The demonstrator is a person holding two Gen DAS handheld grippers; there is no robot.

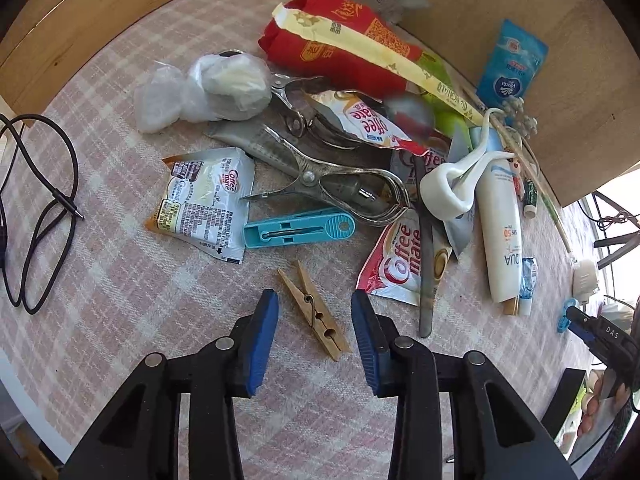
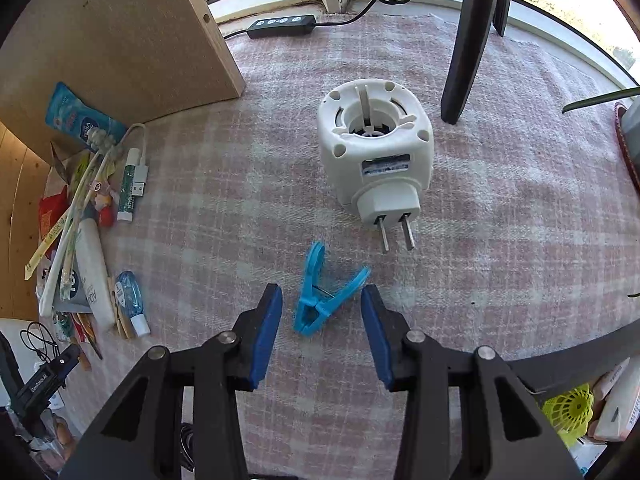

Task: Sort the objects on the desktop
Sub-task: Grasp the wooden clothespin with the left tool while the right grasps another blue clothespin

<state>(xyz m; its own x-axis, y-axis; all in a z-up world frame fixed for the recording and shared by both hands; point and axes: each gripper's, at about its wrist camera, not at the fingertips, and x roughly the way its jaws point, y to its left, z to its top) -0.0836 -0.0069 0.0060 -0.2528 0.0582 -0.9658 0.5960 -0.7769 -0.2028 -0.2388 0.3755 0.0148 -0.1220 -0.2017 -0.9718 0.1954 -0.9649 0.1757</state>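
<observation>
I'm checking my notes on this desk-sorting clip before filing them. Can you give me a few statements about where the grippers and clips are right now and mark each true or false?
1. A wooden clothespin lies between the left gripper's open fingers. True.
2. The right gripper is clamped on the blue plastic clip. False: its pads stand apart on either side of the clip, which lies on the checked cloth.
3. The white plug-in device lies with its two prongs pointing toward the blue plastic clip. True.
4. The metal tongs lie apart from the clutter. False: they lie in the pile among Coffee-mate sachets.
5. The wooden clothespin is standing upright. False: it lies flat.
</observation>
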